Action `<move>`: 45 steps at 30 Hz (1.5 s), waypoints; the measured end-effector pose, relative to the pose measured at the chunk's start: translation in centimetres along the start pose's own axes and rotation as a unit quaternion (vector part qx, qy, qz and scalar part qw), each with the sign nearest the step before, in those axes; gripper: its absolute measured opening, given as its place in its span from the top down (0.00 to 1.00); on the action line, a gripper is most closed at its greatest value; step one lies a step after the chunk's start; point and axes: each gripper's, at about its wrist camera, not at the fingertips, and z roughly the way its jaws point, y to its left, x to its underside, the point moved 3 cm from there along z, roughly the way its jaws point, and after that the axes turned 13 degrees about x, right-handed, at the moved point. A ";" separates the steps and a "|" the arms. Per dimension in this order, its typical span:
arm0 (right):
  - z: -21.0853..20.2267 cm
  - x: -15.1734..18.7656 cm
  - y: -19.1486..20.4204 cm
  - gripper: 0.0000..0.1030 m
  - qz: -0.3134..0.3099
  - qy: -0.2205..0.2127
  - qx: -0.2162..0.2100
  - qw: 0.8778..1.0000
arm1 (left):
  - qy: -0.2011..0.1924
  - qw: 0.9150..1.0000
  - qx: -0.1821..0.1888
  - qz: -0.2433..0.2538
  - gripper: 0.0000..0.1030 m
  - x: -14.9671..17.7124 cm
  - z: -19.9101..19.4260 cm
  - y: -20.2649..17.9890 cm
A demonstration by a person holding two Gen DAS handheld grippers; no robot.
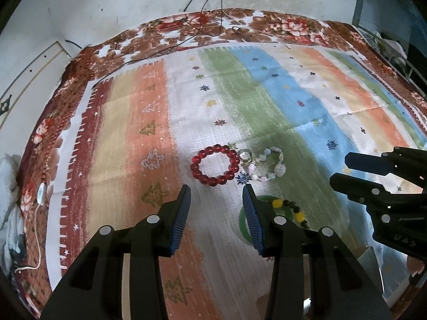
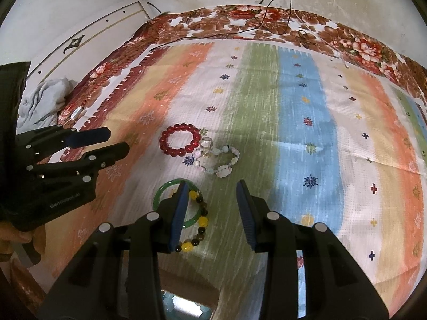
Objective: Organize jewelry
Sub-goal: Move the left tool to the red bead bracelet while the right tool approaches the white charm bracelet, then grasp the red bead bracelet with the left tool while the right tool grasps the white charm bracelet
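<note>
Both tongs gape wide and hold nothing: the left gripper (image 1: 216,189) hovers near the red bracelet (image 1: 214,164), the right gripper (image 2: 212,185) just right of the green bangle (image 2: 164,190) and yellow bead bracelet (image 2: 198,222). A pale bracelet (image 2: 222,161) lies farther on the striped cloth (image 2: 301,122).

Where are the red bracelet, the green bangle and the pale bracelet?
red bracelet (image 1: 198,159): left wrist view, a left-side bead.
green bangle (image 2: 159,194): right wrist view, its left rim.
pale bracelet (image 2: 223,171): right wrist view, the big white charm.
</note>
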 end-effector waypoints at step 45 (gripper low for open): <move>11.3 -2.0 -1.1 0.57 0.011 0.112 -0.004 0.994 | 0.076 0.994 0.009 -0.084 0.56 -1.9 9.8 6.3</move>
